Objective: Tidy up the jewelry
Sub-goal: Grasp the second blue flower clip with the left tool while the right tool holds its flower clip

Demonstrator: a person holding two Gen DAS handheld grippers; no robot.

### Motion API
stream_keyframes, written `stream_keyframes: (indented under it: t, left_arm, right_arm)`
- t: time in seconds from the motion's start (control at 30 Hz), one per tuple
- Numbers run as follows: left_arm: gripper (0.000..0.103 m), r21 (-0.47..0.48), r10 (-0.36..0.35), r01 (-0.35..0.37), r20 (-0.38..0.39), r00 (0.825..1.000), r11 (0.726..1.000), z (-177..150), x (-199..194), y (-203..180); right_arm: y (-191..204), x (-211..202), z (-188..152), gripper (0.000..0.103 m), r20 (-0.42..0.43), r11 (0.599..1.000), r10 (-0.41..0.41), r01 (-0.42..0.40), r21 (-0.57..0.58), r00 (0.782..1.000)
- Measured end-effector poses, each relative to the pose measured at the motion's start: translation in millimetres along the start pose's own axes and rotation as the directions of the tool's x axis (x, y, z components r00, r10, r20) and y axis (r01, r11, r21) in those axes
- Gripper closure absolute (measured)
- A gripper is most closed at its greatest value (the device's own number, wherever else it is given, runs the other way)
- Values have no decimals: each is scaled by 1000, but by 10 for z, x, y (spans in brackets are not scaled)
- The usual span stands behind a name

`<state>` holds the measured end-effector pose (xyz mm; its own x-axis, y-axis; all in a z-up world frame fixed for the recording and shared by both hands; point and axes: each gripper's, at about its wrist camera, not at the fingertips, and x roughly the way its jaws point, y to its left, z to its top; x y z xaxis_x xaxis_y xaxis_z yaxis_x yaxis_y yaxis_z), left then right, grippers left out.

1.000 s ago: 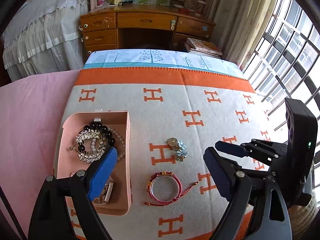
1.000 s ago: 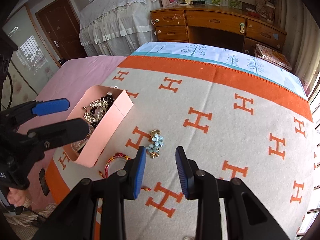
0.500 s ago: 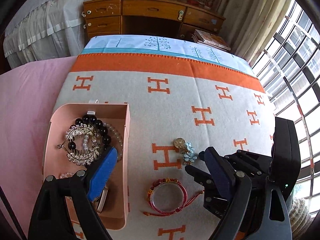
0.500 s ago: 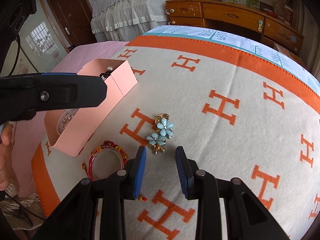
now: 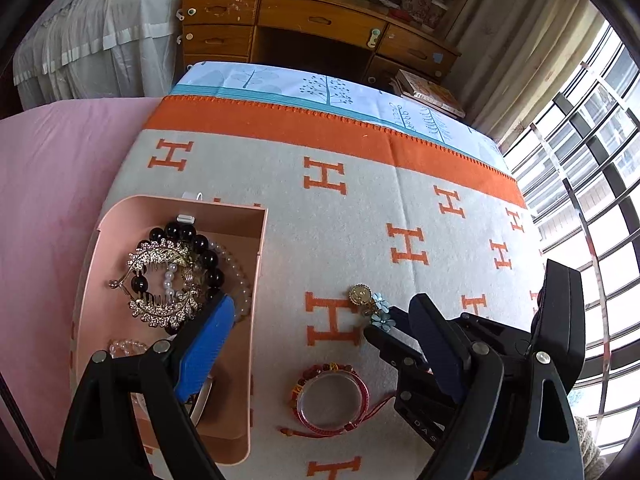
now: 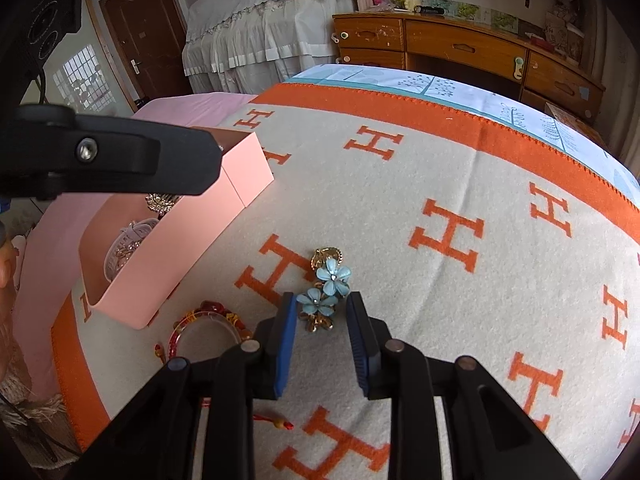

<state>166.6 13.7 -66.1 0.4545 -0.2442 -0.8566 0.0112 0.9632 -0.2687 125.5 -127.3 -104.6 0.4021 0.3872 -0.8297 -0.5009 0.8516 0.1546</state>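
Note:
A blue flower ornament with gold parts (image 6: 328,280) lies on the H-patterned blanket (image 6: 440,168). My right gripper (image 6: 322,308) is tipped down over it. Its jaws are closing with the nearer flower between the blue pads, and a thin gap shows on each side. In the left wrist view the right gripper's tips reach the same ornament (image 5: 380,314). A red cord bracelet (image 5: 332,396) lies nearer to me. My left gripper (image 5: 322,308) hangs wide open above the pink box (image 5: 258,280) and the bracelet, holding nothing. The box holds a gold comb (image 5: 160,284), black beads (image 5: 184,234) and pearls.
A pink sheet (image 5: 52,200) lies left of the blanket. A wooden desk with drawers (image 5: 316,20) stands beyond the bed's far end. Barred windows (image 5: 592,168) are at the right, and a white draped bed (image 6: 260,28) and a door at the far left.
My right gripper came down onto the blue flower ornament and its jaws narrowed around it. My left gripper sank a little over the box, still wide open.

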Motion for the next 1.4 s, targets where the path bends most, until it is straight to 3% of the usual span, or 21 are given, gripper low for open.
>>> stream_keyframes:
  t: [0.27, 0.43, 0.53, 0.6, 0.73, 0.83, 1.13, 1.4]
  left_arm:
    - [15, 40, 14, -13, -14, 1000, 999, -66, 40, -66]
    - [16, 237, 54, -57, 21, 998, 970, -179, 154, -370]
    - [30, 327, 63, -61, 5, 998, 943, -273, 304, -512]
    - [46, 342, 32, -14, -49, 998, 939, -313, 426, -548]
    - [48, 341, 14, 15, -84, 996, 940, -343, 591, -560]
    - [57, 346, -11, 44, -98, 995, 937, -340, 654, -578]
    - [59, 393, -24, 65, -109, 994, 917, -344, 798, -693]
    - [59, 435, 3, 33, -81, 997, 900, -251, 871, -810]
  right_arm:
    - [-93, -94, -76, 83, -1, 998, -58, 58, 26, 998]
    - [-446, -275, -236, 83, 5, 986, -68, 66, 152, 998]
    - [-569, -383, -370, 83, 18, 977, -69, 64, 203, 997]
    - [-614, -439, -452, 83, 30, 972, -64, 56, 227, 997]
    - [-628, -506, -561, 83, 51, 968, -61, 46, 248, 997]
    - [-612, -520, -612, 82, 68, 969, -63, 44, 245, 996]
    - [-693, -537, -706, 82, 121, 963, -18, -16, 269, 992]
    - [-763, -539, -755, 82, 141, 960, 9, -48, 275, 990]
